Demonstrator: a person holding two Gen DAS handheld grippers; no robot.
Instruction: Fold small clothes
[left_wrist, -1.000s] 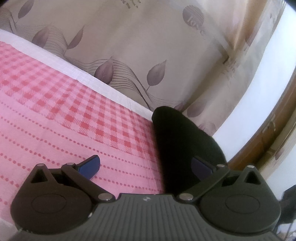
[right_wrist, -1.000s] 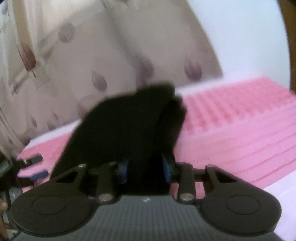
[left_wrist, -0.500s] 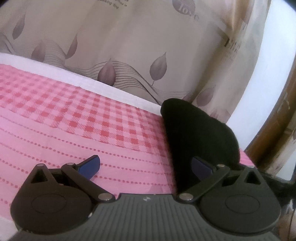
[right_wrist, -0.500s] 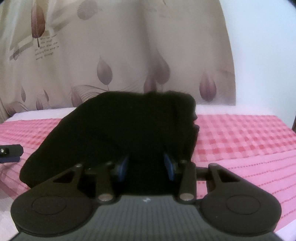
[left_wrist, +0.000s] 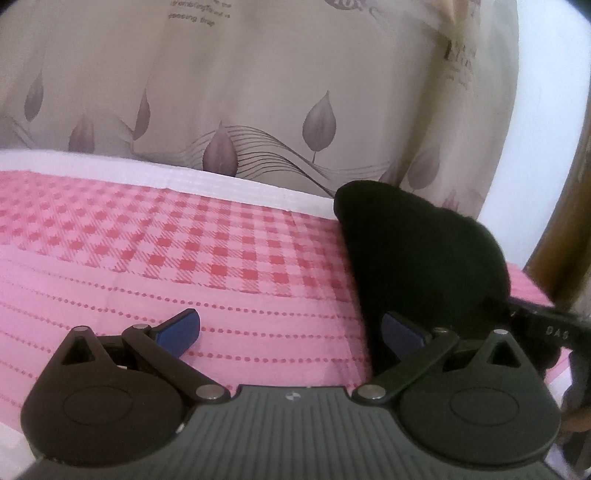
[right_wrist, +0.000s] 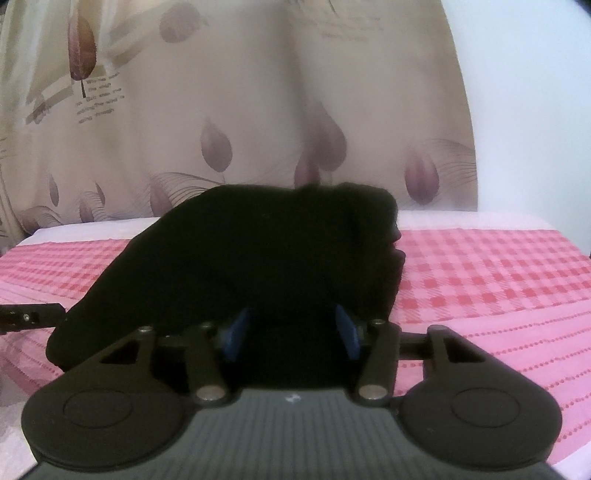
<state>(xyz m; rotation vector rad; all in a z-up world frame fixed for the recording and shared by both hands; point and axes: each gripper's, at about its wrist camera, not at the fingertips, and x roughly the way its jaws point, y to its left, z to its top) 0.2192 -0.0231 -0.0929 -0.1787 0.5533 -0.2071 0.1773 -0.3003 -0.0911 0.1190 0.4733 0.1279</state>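
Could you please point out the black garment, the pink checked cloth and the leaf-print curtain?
black garment (right_wrist: 258, 258): right wrist view, its middle.
pink checked cloth (left_wrist: 184, 251): left wrist view, checked band.
leaf-print curtain (left_wrist: 280, 92): left wrist view, plain area.

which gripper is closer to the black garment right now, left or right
Right. The right gripper has the black garment between its opening jaws. The left gripper stands open beside it over the pink bedspread, only its right finger at the cloth's edge.

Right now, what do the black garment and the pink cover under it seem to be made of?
Black garment: probably soft knit or fleece, matte; fuzzy edge, no shine, weave too dark to tell. Pink cover: woven cloth, likely cotton, matte; checks and dotted lines look woven in.
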